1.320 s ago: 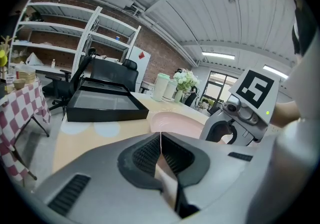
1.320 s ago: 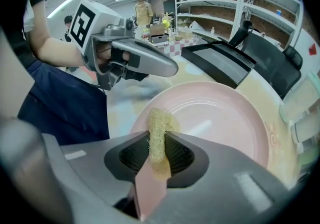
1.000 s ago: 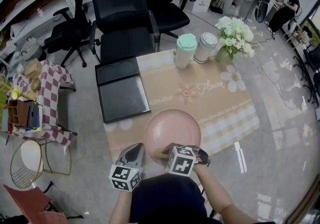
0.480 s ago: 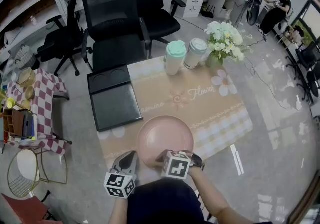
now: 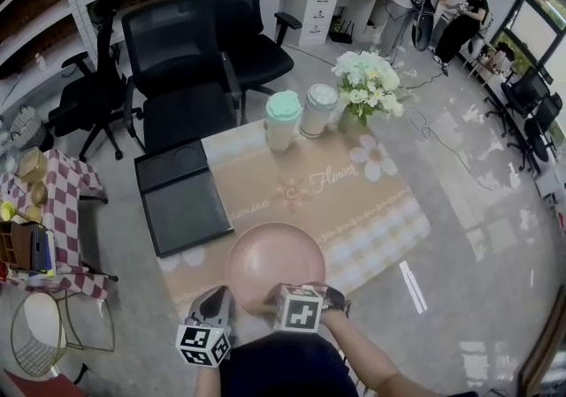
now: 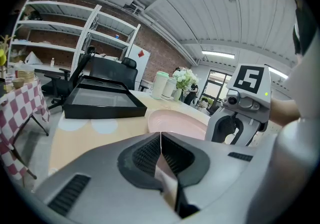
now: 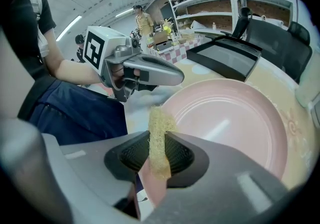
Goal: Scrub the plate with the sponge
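The pink plate (image 5: pixel 274 264) lies on the patterned table mat near the front edge; it also shows in the right gripper view (image 7: pixel 235 118) and the left gripper view (image 6: pixel 177 120). My right gripper (image 7: pixel 160 135) is shut on a thin yellow sponge (image 7: pixel 159 140), held upright just short of the plate's near rim. In the head view the right gripper (image 5: pixel 279 293) sits at that rim under its marker cube. My left gripper (image 5: pixel 215 296) is just off the plate's left near rim, jaws shut with nothing between them (image 6: pixel 161 138). Its closed tips (image 7: pixel 176 79) point toward the rim.
A black tray (image 5: pixel 181 196) lies left of the plate, partly off the mat. Two lidded cups (image 5: pixel 283 121) and a vase of white flowers (image 5: pixel 367 81) stand at the far end. Office chairs (image 5: pixel 172 59) are behind, a checkered side table (image 5: pixel 44 201) to the left.
The head camera has tilted, so the whole scene sits lower and further left in view. Both grippers keep their places at the plate's near rim, the sponge still gripped.
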